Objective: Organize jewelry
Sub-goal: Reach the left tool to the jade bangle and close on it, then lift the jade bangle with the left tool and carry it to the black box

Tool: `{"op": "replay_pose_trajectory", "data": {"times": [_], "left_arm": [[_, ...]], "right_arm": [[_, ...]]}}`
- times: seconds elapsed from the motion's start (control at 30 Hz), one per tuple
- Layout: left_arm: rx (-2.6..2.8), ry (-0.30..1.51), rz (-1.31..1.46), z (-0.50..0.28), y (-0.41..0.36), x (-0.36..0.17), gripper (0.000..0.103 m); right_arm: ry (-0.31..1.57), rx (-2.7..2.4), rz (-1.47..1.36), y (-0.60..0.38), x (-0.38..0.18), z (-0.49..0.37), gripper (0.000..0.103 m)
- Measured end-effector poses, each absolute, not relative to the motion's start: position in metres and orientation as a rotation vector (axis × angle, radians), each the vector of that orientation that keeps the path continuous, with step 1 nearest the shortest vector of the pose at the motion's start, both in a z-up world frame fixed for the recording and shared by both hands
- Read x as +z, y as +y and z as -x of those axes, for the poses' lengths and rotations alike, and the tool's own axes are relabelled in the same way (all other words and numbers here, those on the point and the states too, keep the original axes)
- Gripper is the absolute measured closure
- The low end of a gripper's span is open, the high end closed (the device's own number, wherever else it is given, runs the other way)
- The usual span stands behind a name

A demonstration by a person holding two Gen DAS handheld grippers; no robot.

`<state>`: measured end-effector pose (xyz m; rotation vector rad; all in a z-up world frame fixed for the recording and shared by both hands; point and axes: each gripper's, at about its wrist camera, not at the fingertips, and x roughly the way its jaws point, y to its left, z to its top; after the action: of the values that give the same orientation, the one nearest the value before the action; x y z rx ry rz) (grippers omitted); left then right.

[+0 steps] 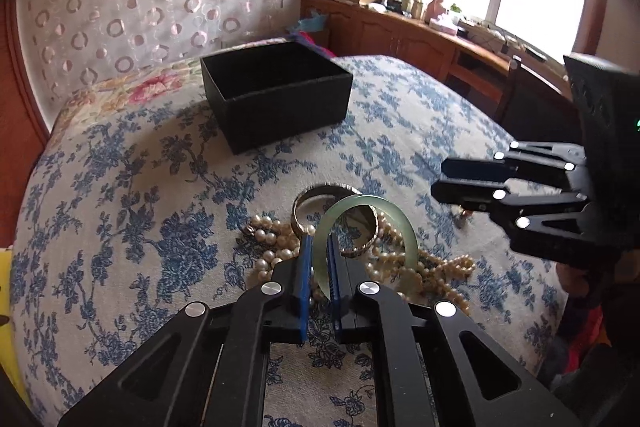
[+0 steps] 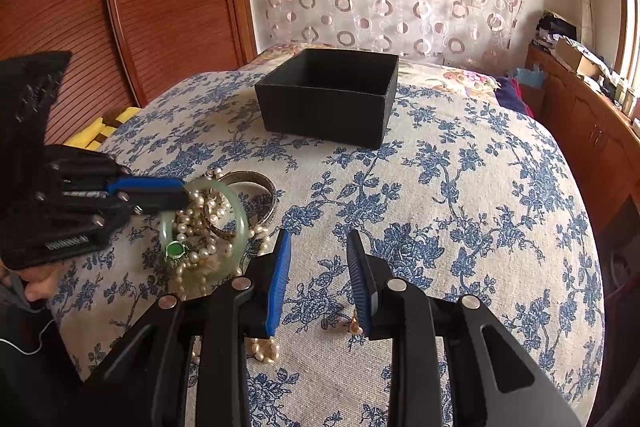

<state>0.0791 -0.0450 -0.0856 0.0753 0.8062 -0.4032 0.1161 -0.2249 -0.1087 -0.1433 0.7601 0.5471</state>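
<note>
My left gripper (image 1: 319, 243) is shut on a pale green jade bangle (image 1: 372, 205), holding it upright over the jewelry pile; the same grip shows in the right wrist view (image 2: 182, 195), with the bangle (image 2: 240, 211). Under it lie a pearl necklace (image 1: 436, 269) and a silver metal bangle (image 1: 308, 197) on the blue-flowered cloth. A green-stone piece (image 2: 174, 249) sits among the pearls (image 2: 196, 211). An open black box (image 1: 276, 95) stands further back, also in the right wrist view (image 2: 328, 99). My right gripper (image 2: 319, 251) is open and empty, right of the pile.
A small pearl strand (image 2: 264, 347) and a small gold piece (image 2: 355, 325) lie below my right gripper. A wooden cabinet (image 1: 400, 35) with clutter runs along the window wall. A yellow cloth (image 2: 100, 131) lies off the table's left edge.
</note>
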Motion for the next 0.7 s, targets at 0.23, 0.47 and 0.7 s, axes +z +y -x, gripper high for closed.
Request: {"op": "replay_pose_trajectory", "data": {"times": [0.23,0.47,0.7], "left_arm": [[-0.379,0.696,-0.048,-0.067,-0.039,-0.051,0.096],[-0.354,0.644,-0.049,-0.062,-0.032,-0.03,0.096],[-0.309,0.653,-0.042,-0.062,-0.015,-0.033,0.096]], "right_arm": [[0.751,0.542,0.138,-0.226,-0.107,-0.117,0.072],[0.741,0.556,0.141,-0.223,-0.101,-0.115,0.072],[0.759,0.609,0.156,-0.2,-0.103,-0.132,0.072]]}}
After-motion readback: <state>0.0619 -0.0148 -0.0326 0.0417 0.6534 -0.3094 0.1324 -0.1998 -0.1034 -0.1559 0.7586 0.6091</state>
